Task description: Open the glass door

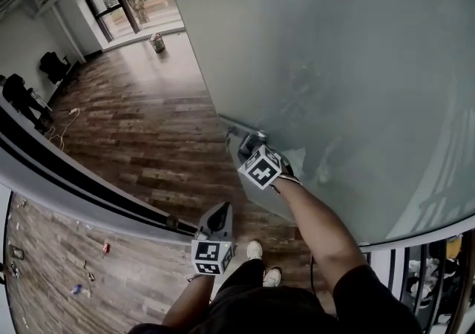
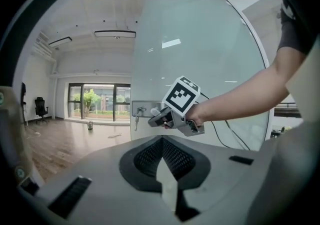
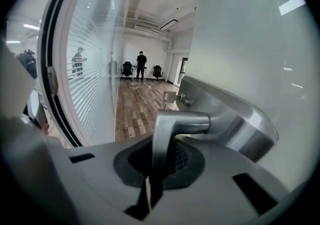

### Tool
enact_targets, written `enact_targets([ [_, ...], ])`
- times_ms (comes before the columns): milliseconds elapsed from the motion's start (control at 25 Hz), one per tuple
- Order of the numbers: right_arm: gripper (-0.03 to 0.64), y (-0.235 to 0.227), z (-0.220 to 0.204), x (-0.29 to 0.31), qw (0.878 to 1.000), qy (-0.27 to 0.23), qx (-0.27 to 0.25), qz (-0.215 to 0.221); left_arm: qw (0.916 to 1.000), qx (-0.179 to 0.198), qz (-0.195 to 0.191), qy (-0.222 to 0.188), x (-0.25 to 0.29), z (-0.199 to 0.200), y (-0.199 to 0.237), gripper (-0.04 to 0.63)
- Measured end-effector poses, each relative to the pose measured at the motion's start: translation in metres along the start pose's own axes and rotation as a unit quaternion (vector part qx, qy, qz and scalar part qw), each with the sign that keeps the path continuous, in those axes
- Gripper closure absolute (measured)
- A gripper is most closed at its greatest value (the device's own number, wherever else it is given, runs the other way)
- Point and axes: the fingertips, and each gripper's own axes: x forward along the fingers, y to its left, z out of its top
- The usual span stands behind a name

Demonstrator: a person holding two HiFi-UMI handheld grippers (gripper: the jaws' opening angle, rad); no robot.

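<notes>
The right claw [image 3: 151, 181] clamps the door handle [image 3: 175, 124]; the left claw [image 2: 169, 191] is closed on nothing. Risk: an oblique pull may slide the smooth lever out from between the jaws.

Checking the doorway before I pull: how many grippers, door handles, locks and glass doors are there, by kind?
Grippers: 2, the left gripper and the right gripper
Door handle: 1
Lock, key in it: 1
Glass door: 1
Total: 5
</notes>
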Motion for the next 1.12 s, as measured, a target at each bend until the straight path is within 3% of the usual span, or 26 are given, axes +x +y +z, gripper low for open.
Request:
enact_targets([
  [520, 0.601, -0.176, -0.018, 0.044, 0.996, 0.005, 0.075, -0.044, 0.9992, -0.016, -0.031, 0.017, 0.150, 0.011, 0.019, 0.592],
  [800, 0.601, -0.234, -0.033, 0.081, 0.992, 0.012, 0.110, -0.067, 0.9974, -0.026, -0.066, 0.010, 0.199, 0.006, 0.050, 0.592],
  [1120, 0.601, -0.315, -0.062, 0.089, 0.984, 0.020, 0.144, -0.108, 0.9959, 0.001, -0.090, 0.007, 0.231, 0.010, 0.058, 0.592],
])
